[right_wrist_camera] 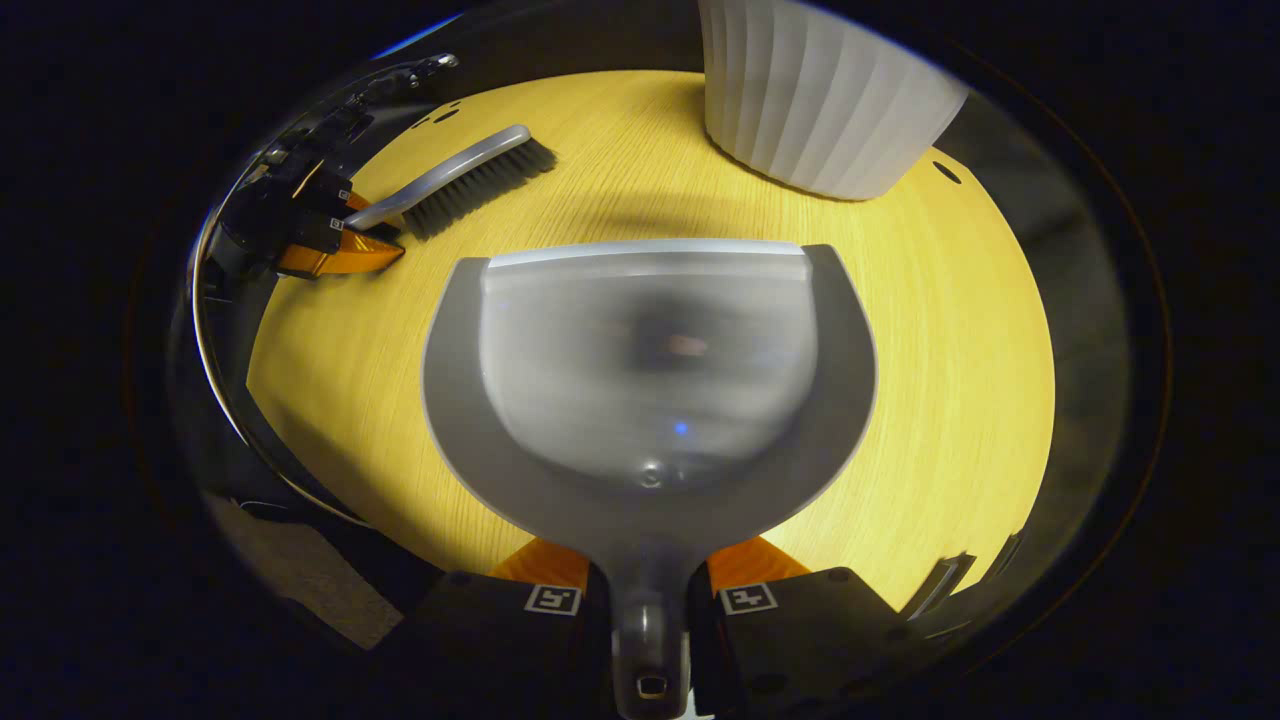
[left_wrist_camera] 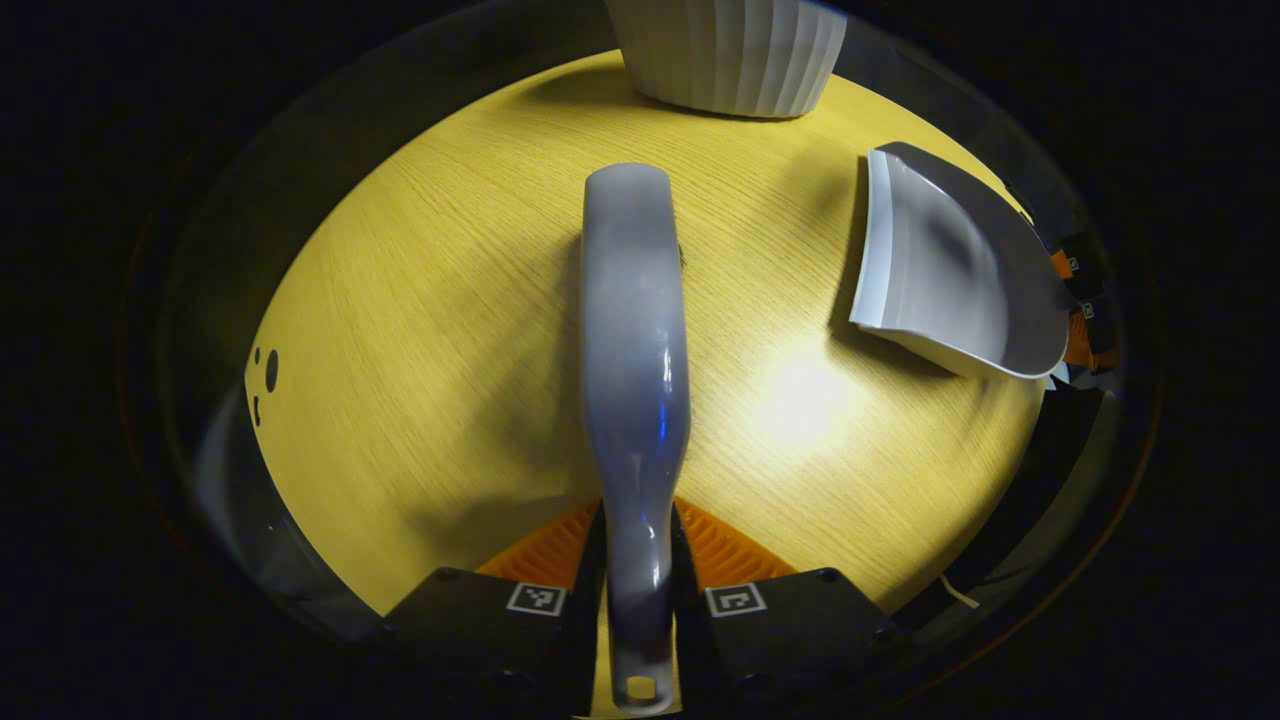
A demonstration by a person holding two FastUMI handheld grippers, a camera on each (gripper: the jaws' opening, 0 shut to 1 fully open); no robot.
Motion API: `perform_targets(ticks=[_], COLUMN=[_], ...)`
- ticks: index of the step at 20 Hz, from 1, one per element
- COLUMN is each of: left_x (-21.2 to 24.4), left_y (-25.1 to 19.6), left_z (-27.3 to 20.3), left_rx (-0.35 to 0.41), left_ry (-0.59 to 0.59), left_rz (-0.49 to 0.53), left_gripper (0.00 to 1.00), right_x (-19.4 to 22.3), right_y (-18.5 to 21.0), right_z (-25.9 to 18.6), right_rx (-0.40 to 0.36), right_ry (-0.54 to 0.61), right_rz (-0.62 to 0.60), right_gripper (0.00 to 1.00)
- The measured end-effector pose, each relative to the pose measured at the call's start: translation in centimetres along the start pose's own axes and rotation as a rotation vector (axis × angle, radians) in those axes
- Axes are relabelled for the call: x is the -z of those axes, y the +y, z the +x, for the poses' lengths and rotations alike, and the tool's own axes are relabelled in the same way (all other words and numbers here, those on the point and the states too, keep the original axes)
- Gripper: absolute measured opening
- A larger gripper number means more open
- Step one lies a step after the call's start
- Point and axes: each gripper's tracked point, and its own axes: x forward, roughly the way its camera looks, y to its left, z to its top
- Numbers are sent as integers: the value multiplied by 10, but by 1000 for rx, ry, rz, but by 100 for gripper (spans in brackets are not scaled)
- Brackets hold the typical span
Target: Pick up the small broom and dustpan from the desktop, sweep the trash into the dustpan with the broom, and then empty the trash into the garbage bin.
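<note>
Left gripper point(left_wrist_camera: 640, 600) clamps broom point(left_wrist_camera: 635, 330) handle, long axis straight ahead; right gripper point(right_wrist_camera: 648, 600) clamps dustpan point(right_wrist_camera: 648, 370) handle, mouth toward ribbed white bin point(right_wrist_camera: 820, 100) beyond on worktop point(right_wrist_camera: 950, 330).

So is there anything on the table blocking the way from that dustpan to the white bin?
Nothing visible. The right claw holds the dustpan by its handle, and only bare table lies between it and the white ribbed bin beyond.

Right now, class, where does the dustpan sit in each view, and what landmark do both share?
Left gripper view: dustpan at right, beside the broom handle.
Right gripper view: dustpan centre, its handle between that gripper's fingers.
Shared landmark: the white ribbed bin at the top.
</note>
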Motion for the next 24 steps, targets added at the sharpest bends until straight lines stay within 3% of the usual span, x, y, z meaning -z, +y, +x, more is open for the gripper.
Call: perform_targets(ticks=[2,4,5,6,8,11,15,20,24], left_x=[2,6,7,5,-1,-10,-29,-69,-91], left_y=[1,-3,-2,-2,3,10,13,-3,-7], left_z=[-1,-3,-5,-7,-19,-39,-74,-148,-220], left_rx=[-6,4,1,-6,-38,-89,-153,-134,-174], left_ry=[-12,-15,-24,-44,-93,-158,-302,-623,-856], left_rz=[-13,-31,-38,-39,-28,5,8,-123,-249], left_gripper=[49,61,65,75,84,88,89,89,89], right_x=[-2,-7,-9,-12,-14,-15,-40,-86,-125], right_y=[5,9,13,13,14,8,7,6,0], right_z=[-1,-4,-6,-10,-18,-37,-77,-137,-192], right_rx=[-25,-40,-59,-65,-65,-45,-43,-14,15], right_ry=[-11,-29,-34,-46,-67,-117,-265,-465,-640], right_rz=[13,43,63,79,85,46,22,12,6], right_gripper=[39,52,48,64,100,99,99,99,99])
